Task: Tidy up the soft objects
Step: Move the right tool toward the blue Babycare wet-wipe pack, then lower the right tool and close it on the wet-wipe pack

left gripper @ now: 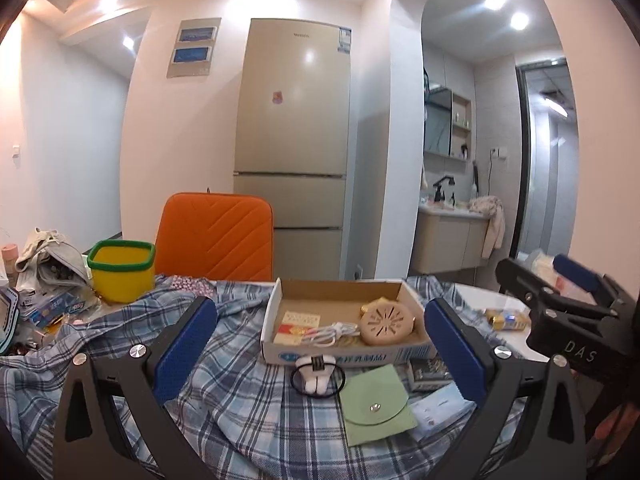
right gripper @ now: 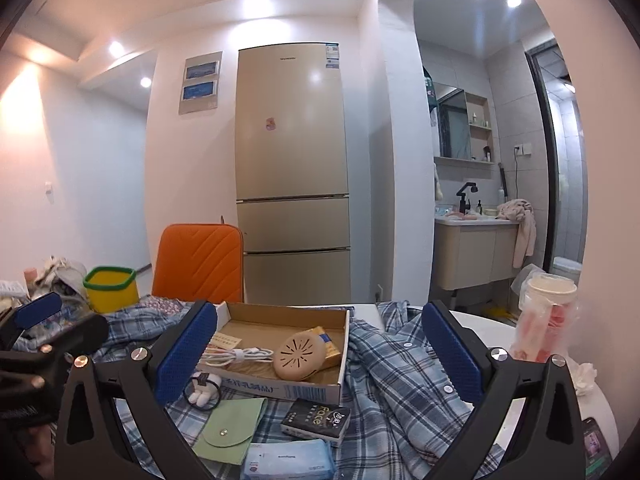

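Nothing looks sorted yet: the plaid shirt [right gripper: 404, 372] sprawls rumpled over the table, and both the left gripper [left gripper: 320, 344] and right gripper [right gripper: 320, 350] hover wide open, empty.

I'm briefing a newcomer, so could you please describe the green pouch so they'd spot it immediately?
Find the open cardboard box on the plaid shirt. Just in front of its near wall lies the green pouch, flat on the fabric. It alone is pale green, with a rounded flap and one metal snap.
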Action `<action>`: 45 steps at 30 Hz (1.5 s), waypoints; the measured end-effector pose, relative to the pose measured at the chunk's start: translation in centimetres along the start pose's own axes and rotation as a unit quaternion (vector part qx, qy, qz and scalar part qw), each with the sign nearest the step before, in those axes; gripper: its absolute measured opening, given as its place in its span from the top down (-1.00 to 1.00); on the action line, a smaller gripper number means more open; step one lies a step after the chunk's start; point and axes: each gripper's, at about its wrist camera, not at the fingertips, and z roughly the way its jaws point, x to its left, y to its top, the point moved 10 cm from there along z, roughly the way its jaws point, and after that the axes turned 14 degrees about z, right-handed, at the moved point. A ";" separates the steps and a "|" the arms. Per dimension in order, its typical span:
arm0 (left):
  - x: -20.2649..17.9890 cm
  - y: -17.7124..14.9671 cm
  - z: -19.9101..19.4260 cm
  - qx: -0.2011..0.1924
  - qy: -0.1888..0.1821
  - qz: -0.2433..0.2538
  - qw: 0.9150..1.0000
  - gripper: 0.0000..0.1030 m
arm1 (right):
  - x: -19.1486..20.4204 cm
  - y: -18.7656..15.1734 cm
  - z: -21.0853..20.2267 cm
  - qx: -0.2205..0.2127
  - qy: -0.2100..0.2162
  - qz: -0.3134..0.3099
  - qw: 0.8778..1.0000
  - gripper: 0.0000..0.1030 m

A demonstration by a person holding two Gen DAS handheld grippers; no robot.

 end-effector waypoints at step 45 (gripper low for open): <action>-0.8 -6.4 4.8 0.194 -0.044 -0.012 0.980 -1.00 | -1.9 -15.6 7.7 0.383 -0.049 -0.040 0.921 -0.84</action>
